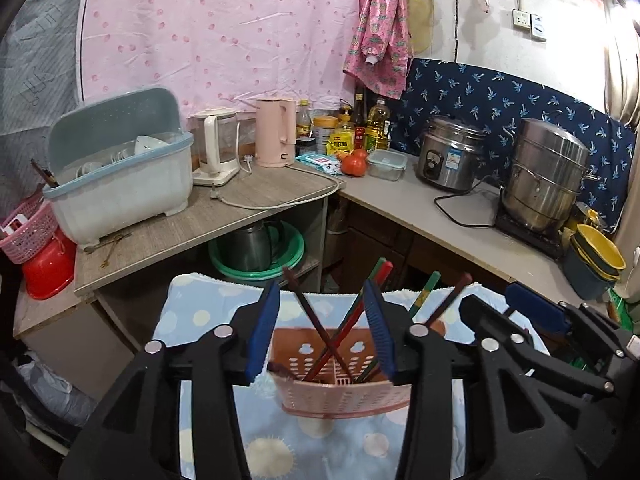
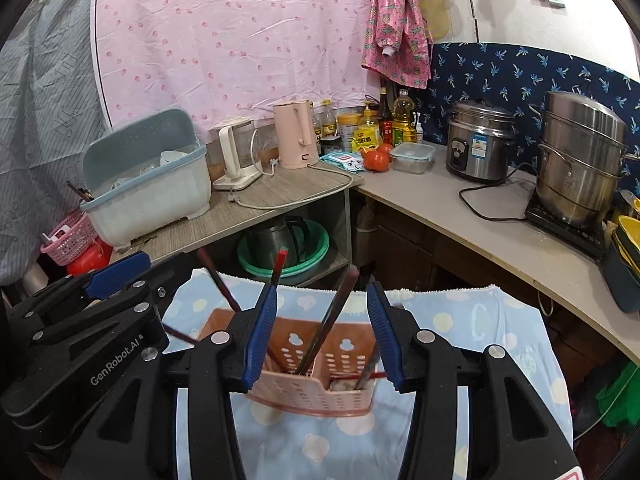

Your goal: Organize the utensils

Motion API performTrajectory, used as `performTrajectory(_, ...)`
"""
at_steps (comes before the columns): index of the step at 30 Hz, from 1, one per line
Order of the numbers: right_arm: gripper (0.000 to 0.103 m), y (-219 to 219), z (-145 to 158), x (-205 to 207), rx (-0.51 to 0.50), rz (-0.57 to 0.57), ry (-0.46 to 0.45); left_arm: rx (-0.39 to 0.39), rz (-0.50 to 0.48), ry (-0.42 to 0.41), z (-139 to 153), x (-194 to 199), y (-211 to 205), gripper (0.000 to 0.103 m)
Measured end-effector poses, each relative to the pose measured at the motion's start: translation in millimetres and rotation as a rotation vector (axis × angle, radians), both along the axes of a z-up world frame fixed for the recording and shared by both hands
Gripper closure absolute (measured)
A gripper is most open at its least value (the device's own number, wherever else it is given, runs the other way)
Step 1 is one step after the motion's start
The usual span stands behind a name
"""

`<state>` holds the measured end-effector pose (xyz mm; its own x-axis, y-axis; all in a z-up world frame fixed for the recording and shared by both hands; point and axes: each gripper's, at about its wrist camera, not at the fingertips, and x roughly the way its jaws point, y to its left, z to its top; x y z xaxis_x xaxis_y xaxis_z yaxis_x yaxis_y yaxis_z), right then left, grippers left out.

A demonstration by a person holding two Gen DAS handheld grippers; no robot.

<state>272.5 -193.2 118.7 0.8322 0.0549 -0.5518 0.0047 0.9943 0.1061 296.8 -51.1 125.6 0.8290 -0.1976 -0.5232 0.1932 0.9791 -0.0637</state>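
A pink perforated utensil holder (image 1: 344, 396) (image 2: 316, 396) stands on a light blue patterned towel (image 1: 208, 312) (image 2: 460, 320). Several chopsticks (image 1: 304, 304) (image 2: 332, 316) lean inside it, dark red, red and green, some crossing. My left gripper (image 1: 322, 296) hovers over the holder, open, with crossed chopsticks rising between its blue pads but not pressed. My right gripper (image 2: 322, 296) is open too, straddling the holder's right part with a dark chopstick pair between its fingers. Each gripper shows at the edge of the other's view, the right gripper (image 1: 536, 312) and the left gripper (image 2: 116, 272).
Behind the towel runs an L-shaped counter (image 1: 256, 208) with a blue-lidded dish rack (image 1: 120, 172), two kettles (image 1: 276, 132), bottles, tomatoes (image 1: 354, 164), a rice cooker (image 1: 452, 156) and a steel steamer pot (image 1: 548, 172). A green basin (image 1: 256, 256) sits on the shelf below.
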Motion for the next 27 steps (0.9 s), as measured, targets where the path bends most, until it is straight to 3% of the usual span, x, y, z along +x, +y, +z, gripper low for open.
performTrajectory(8, 0.053, 0, -1, -36, -0.004, -0.014, 0.028, 0.05, 0.015, 0.018, -1, -35, -2, 0.059)
performTrajectory(13, 0.048, -7, -7, -64, 0.014, -0.048, 0.041, 0.068, 0.037, 0.032, -5, -57, -3, 0.048)
performTrajectory(27, 0.045, -6, -24, -125, -0.019, -0.072, 0.086, 0.092, 0.055, 0.082, -29, -115, 0, 0.035)
